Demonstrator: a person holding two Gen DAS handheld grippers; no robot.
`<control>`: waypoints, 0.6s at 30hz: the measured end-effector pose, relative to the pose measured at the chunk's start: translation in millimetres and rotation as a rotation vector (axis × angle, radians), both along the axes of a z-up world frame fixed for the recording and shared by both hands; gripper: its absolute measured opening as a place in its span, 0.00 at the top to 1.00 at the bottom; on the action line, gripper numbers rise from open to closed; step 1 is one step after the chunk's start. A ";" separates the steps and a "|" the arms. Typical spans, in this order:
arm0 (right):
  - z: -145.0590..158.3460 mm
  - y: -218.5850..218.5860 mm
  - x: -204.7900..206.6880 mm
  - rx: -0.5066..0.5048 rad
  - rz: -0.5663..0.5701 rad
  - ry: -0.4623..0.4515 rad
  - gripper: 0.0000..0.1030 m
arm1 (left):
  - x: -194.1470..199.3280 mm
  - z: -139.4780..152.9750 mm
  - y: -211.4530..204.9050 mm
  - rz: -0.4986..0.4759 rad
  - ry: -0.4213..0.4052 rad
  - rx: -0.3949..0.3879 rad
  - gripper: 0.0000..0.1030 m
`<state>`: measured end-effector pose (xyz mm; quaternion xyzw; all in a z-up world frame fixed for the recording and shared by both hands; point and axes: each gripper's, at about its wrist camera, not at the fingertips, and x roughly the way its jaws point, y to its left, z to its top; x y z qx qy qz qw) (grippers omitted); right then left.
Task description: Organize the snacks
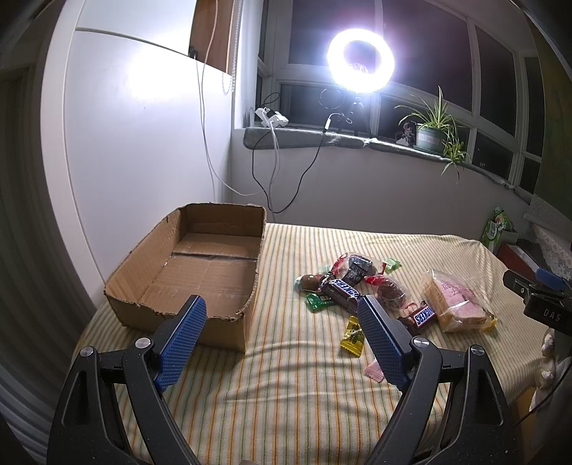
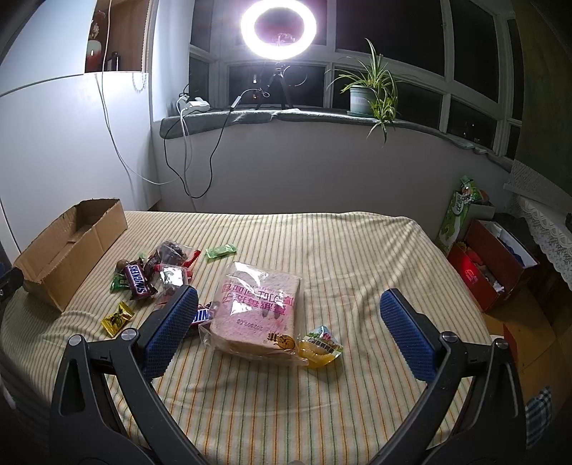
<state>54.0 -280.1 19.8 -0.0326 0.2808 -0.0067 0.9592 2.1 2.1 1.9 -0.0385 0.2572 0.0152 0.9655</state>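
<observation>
Box inside: the cardboard box (image 1: 200, 264) is open on top with a bare floor; its four walls block entry from the side.
Between box and snacks: a bare strip of striped cloth (image 1: 282, 272).
Snack pile (image 1: 343, 282): wrappers touch and overlap, with little room between them.
Bread bag (image 2: 257, 307): a Snickers bar (image 2: 202, 316) and a yellow packet (image 2: 320, 347) crowd two sides; open cloth beyond.
Near edge: clear cloth below both grippers.

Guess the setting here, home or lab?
Likely a home room, not a lab: a striped cloth covers a soft surface, a potted plant sits on the windowsill, and a ring light faces in.
</observation>
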 end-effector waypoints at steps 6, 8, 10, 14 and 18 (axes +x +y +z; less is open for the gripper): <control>0.2 -0.3 0.8 0.000 0.001 0.002 0.00 | 0.1 -0.5 0.2 -0.002 0.003 -0.003 0.16; 0.0 -0.1 0.8 0.000 0.000 0.002 0.00 | 0.6 -0.5 0.2 -0.004 0.004 -0.002 0.16; -0.2 -0.1 0.8 0.000 0.001 0.001 0.00 | 0.8 0.1 0.2 -0.005 0.004 -0.002 0.16; -0.2 -0.1 1.4 0.001 0.002 0.003 0.00 | 1.6 0.2 0.5 -0.005 0.004 -0.003 0.16; -0.9 0.4 1.7 0.001 0.003 0.005 0.00 | 1.5 0.2 0.3 -0.005 0.004 -0.002 0.16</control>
